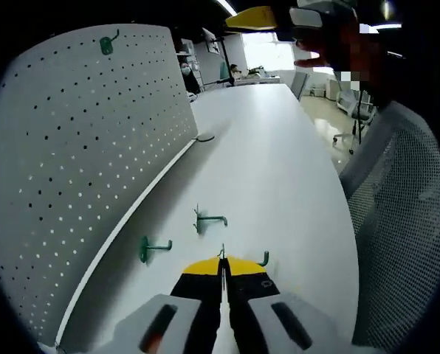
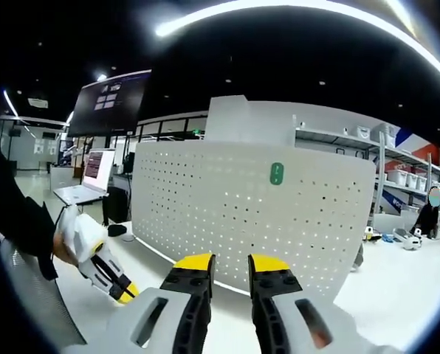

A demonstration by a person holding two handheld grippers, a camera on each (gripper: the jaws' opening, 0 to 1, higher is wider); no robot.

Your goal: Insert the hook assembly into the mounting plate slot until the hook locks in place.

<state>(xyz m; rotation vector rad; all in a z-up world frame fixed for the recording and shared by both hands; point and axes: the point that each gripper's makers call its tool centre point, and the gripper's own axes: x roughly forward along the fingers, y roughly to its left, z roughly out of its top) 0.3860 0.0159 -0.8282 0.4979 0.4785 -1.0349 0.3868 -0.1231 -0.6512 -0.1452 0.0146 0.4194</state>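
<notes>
A white pegboard (image 1: 87, 162) stands along the left of the white table (image 1: 279, 162), with one green hook (image 1: 105, 44) mounted near its top. Two more green hooks (image 1: 155, 247) (image 1: 209, 220) lie on the table. My left gripper (image 1: 222, 264) is shut low over the table on a third green hook (image 1: 264, 258); a thin prong sticks up between the yellow tips and the curled end shows to the right. In the right gripper view, my right gripper (image 2: 231, 265) is open and faces the pegboard (image 2: 227, 214) and its mounted hook (image 2: 277, 173). The left gripper (image 2: 115, 282) shows at lower left.
A mesh chair back (image 1: 404, 221) stands close at the table's right edge. A small grey object (image 1: 204, 138) lies at the pegboard's foot. The right gripper (image 1: 279, 16) hangs overhead in a hand. A laptop (image 2: 87, 177) and a dark monitor (image 2: 117, 103) stand behind.
</notes>
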